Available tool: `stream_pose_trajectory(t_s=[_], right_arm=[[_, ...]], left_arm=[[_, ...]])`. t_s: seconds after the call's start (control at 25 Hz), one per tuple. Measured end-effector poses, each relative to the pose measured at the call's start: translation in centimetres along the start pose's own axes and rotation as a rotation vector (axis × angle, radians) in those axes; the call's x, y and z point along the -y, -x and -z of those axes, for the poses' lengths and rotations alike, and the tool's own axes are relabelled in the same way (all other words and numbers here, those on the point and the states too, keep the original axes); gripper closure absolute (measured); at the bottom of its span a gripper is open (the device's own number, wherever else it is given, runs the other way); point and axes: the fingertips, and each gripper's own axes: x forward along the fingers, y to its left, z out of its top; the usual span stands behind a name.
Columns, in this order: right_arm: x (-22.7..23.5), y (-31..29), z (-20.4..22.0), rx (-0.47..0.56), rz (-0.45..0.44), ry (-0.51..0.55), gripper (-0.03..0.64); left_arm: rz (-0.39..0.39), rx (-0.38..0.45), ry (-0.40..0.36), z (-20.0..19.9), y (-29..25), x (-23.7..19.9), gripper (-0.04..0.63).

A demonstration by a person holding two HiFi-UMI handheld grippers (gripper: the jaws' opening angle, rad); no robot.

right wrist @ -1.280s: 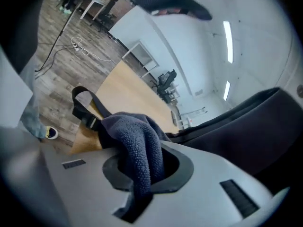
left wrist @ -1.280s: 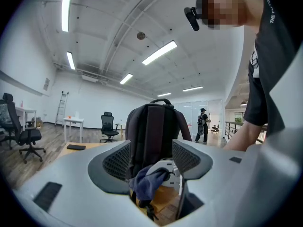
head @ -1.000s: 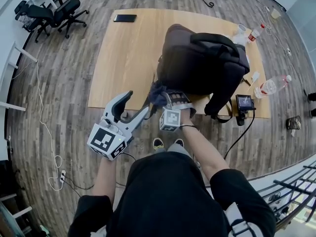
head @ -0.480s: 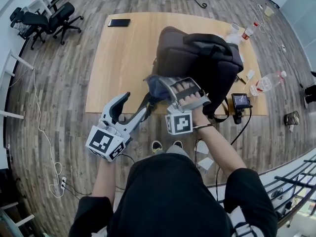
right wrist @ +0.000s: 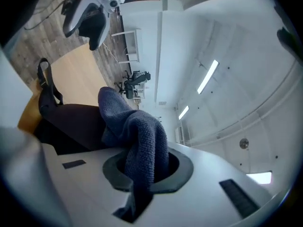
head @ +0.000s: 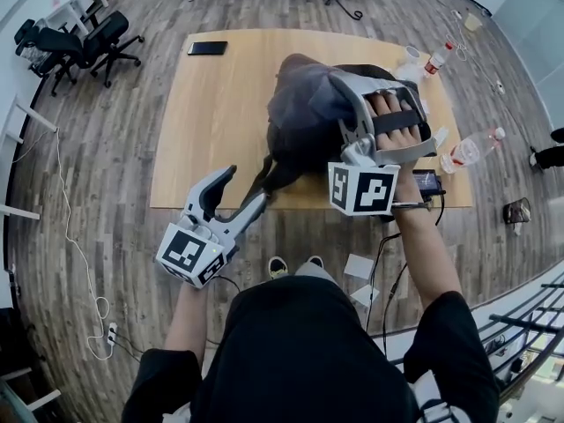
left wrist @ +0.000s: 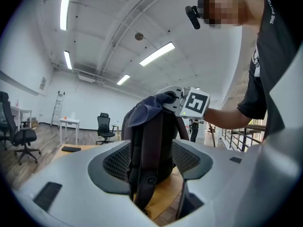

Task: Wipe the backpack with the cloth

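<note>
Head view is showing the dark backpack (head: 295, 152) standing upright on the wooden table (head: 220, 113), in its right half, close to the near edge. The right gripper (head: 342, 95) is holding the blue-grey cloth (head: 300, 100) against the top of the backpack. In the right gripper view its jaws are clamping a fold of that cloth (right wrist: 137, 136), which is bunching between them and draping onto the bag. The left gripper (head: 236, 196) is hovering just off the near edge, its jaws standing wide apart and gripping nothing, with a backpack strap (left wrist: 144, 160) hanging in line between them. A phone (head: 206, 48) is lying at the far left corner.
</note>
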Motion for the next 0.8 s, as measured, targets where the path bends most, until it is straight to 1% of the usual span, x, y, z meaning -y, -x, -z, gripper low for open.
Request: stream_pose_trajectory(t_s=[0.08,0.16,0.24,0.32,0.44,0.56,0.6,0.72,0.8], right_arm=[[-0.5,0.5,-0.5,0.01,0.042,-0.008,0.583],[-0.7,0.9,-0.7,0.022,0.061,-0.062,0.583],[-1.8,1.3,-1.4,0.051,0.041,-0.117,0.583],[-5.0,1.8,-2.6,0.08,-0.03,-0.149,0.583],[-13.3,1.6,-4.2,0.094,-0.192,-0.154,0.583],[-21.7,1.2,-5.8,0.086,-0.337,-0.222,0.583],[-24.6,1.1,-6.5,0.068,-0.416,-0.246,0.583],[-34.1,2.0,-8.3,-0.005,-0.696,-0.35,0.583],[-39.7,3.6,-8.6,-0.065,-0.829,-0.38,0.583]], left_arm=[[-0.002,0.001,0.001,-0.1,0.0,-0.1,0.313],[-0.006,-0.004,0.006,0.1,0.0,-0.3,0.313],[-0.011,-0.008,0.016,0.5,0.0,-0.4,0.313],[-0.016,-0.006,0.023,0.7,0.0,-0.6,0.313],[-0.022,-0.002,0.029,0.6,0.2,-0.6,0.313],[-0.022,-0.014,0.037,1.4,0.6,-0.4,0.313],[-0.026,-0.021,0.039,1.7,0.8,-0.4,0.313],[-0.053,-0.034,0.036,1.9,1.7,-1.0,0.313],[-0.075,-0.039,0.032,1.9,2.7,-1.5,0.313]])
